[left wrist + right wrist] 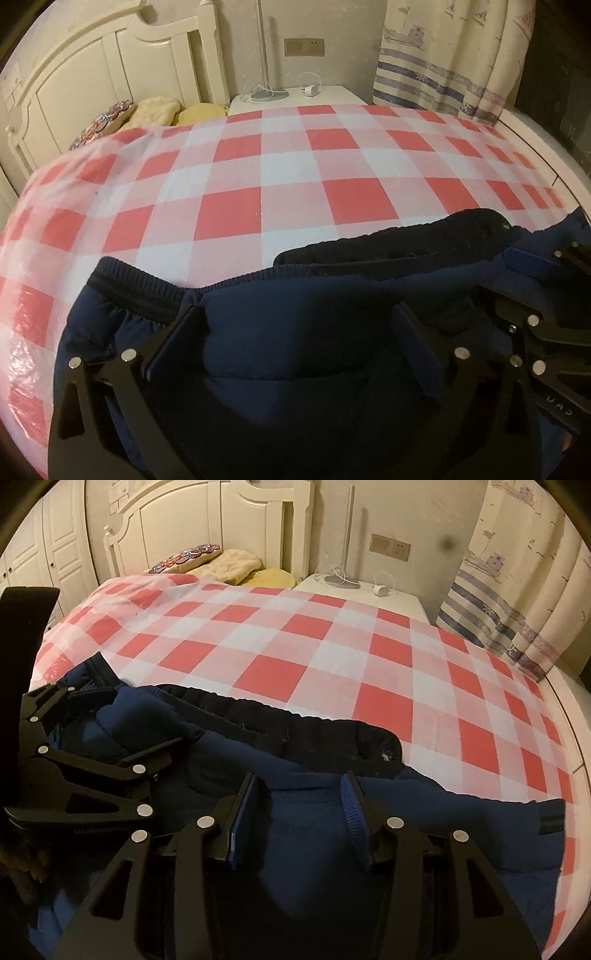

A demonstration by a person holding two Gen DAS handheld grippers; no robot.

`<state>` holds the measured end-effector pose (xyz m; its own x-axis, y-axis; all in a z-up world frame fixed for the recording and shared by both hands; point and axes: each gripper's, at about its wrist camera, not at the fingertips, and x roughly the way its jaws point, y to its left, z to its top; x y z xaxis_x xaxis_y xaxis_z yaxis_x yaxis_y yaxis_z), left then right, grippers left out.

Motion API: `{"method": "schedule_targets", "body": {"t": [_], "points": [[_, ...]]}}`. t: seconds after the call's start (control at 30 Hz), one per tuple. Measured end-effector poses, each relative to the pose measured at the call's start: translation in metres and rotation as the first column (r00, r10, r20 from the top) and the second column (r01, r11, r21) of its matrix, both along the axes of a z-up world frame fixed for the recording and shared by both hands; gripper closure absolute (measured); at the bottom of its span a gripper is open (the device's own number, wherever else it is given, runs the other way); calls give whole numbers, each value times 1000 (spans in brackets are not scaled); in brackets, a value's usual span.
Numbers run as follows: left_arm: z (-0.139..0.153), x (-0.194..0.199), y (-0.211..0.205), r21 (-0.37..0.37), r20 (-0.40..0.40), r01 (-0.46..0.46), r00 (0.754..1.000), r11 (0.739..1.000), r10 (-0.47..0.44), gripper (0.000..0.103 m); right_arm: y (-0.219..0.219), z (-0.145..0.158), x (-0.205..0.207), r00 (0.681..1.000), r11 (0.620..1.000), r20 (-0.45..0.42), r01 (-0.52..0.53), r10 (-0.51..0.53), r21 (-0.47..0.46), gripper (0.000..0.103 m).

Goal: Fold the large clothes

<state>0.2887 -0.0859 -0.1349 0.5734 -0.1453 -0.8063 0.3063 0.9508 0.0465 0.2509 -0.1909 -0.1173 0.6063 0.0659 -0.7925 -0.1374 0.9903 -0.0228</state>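
A navy padded jacket (295, 369) (443, 830) lies bunched at the near edge of the bed, on its red and white checked cover (295, 166) (332, 646). Its ribbed hem (140, 284) faces left, and a black inner strip (406, 240) (314, 738) runs along its far side. My left gripper (295, 317) is open wide over the jacket, with puffy fabric bulging between the fingers but not pinched. My right gripper (300, 794) stands close on its right, with jacket fabric filling the narrow gap between the blue pads (351, 805). The right wrist view shows the left gripper (122, 720) at the left.
A white headboard (110, 74) and several pillows (155, 110) are at the far left. A white nightstand (295, 96) with a lamp base and a charger stands behind the bed. A striped curtain (443, 55) hangs at the right. Wardrobe doors (44, 554) are beyond the headboard.
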Motion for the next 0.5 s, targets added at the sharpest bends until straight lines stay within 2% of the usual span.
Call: {"method": "schedule_targets", "body": {"t": [0.5], "points": [[-2, -1, 1, -23, 21, 0, 1000, 1000, 0, 2, 5, -4, -4, 999, 999, 47, 5, -3, -41, 55]]}}
